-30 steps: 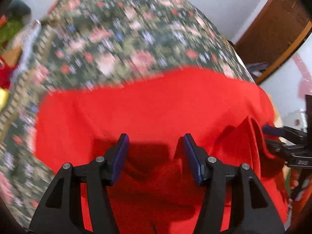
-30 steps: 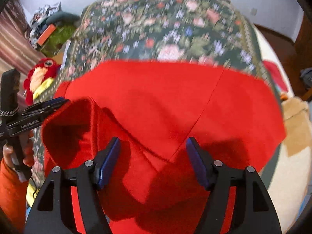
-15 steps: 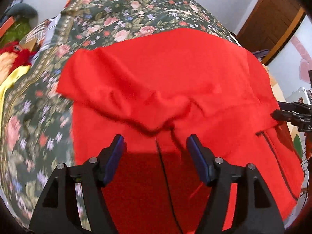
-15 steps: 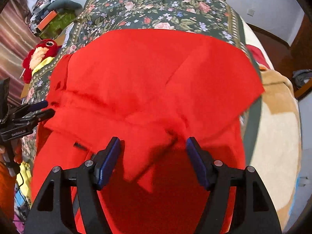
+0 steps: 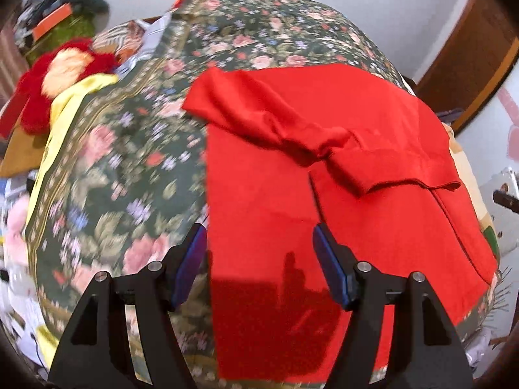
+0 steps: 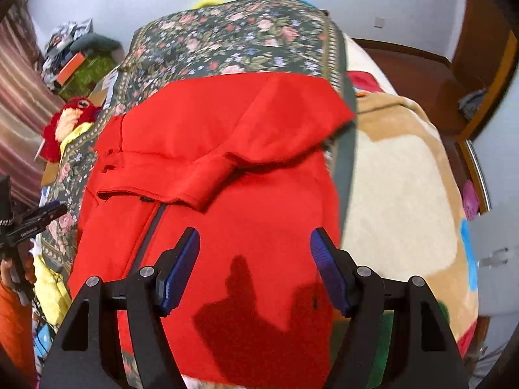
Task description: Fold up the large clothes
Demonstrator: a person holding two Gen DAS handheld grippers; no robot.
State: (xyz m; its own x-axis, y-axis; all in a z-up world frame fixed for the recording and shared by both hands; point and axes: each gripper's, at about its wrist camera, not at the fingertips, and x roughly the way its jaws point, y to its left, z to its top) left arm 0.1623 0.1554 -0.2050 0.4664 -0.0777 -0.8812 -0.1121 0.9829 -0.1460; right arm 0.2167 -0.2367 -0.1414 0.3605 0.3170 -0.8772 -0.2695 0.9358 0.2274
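A large red garment (image 5: 292, 194) lies spread on a floral bedspread (image 5: 129, 162), its far part folded back toward me over the lower part. A dark zipper line runs down its middle. It also shows in the right wrist view (image 6: 227, 162). My left gripper (image 5: 259, 259) is open and empty, held above the garment's near left edge. My right gripper (image 6: 254, 265) is open and empty above the garment's near right part. The left gripper also shows at the left edge of the right wrist view (image 6: 32, 220).
A red and yellow plush toy (image 5: 58, 77) and clutter lie left of the bed. A beige blanket (image 6: 405, 194) covers the bed to the right of the garment. A wooden door (image 5: 470, 58) stands at the far right.
Both grippers have let go of the folded-over red cloth and pulled back and up. The fold now lies flat on the garment. The left gripper has shifted left.
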